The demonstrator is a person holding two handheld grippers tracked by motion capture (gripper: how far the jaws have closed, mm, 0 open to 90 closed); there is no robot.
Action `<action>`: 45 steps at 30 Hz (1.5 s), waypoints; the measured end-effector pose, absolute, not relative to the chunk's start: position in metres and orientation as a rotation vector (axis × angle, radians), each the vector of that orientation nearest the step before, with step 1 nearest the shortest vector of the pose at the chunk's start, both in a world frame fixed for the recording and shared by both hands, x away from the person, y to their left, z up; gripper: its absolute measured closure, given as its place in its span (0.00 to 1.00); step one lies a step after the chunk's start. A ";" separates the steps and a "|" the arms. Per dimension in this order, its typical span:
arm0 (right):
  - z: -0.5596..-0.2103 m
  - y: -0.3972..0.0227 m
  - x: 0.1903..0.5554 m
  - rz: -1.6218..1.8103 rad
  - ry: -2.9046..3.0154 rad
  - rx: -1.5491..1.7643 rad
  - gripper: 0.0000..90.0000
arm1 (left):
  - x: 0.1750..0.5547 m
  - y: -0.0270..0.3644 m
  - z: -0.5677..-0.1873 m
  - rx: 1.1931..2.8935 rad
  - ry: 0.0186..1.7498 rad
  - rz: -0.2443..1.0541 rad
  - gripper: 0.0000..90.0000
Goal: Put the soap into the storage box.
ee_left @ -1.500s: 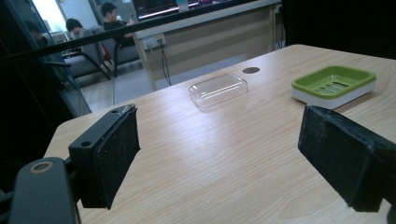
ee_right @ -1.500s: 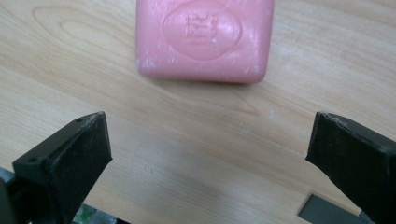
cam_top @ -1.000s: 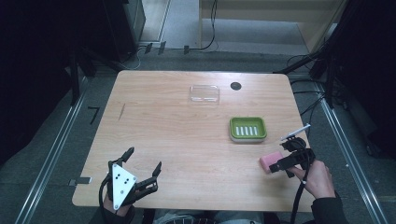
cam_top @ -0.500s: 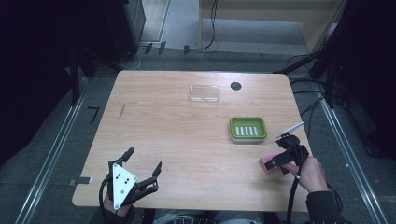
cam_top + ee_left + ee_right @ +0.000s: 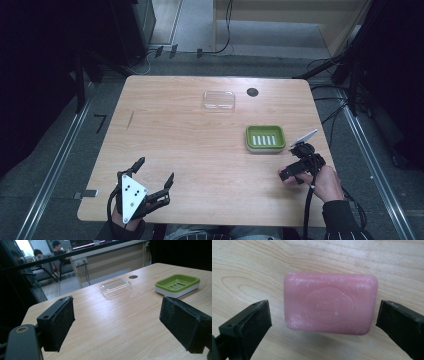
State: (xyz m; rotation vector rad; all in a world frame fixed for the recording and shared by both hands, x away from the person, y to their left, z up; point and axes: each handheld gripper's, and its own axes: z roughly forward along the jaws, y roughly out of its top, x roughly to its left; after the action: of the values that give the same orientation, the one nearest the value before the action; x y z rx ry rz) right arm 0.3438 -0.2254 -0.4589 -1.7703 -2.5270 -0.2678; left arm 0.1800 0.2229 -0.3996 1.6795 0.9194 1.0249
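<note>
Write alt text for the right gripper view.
A pink bar of soap lies flat on the wooden table, between the open black jaws of the right gripper. Neither jaw touches it.

Waxy, matt pink soap bar [image 5: 330, 302] with white scuffs on pale wood-grain table [image 5: 180, 135]; clear glossy plastic lid [image 5: 115, 287]; green plastic dish [image 5: 177, 284].
</note>
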 end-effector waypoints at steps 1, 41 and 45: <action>-0.460 -0.224 0.345 -0.264 -2.525 -1.777 0.00 | 0.180 0.223 -0.400 1.679 0.920 1.024 0.14; -0.475 -0.214 0.351 -0.134 -2.565 -1.791 0.13 | 0.180 0.223 -0.399 1.681 0.910 1.025 0.14; -0.474 -0.213 0.351 -0.134 -2.564 -1.794 0.14 | 0.180 0.223 -0.399 1.679 0.910 1.027 0.14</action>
State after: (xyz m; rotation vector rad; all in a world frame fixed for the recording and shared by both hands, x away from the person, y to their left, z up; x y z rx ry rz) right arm 0.3508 -0.2134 -0.4744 -1.7942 -2.5645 -0.1343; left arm 0.1796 0.2232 -0.3995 1.6793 0.9104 1.0269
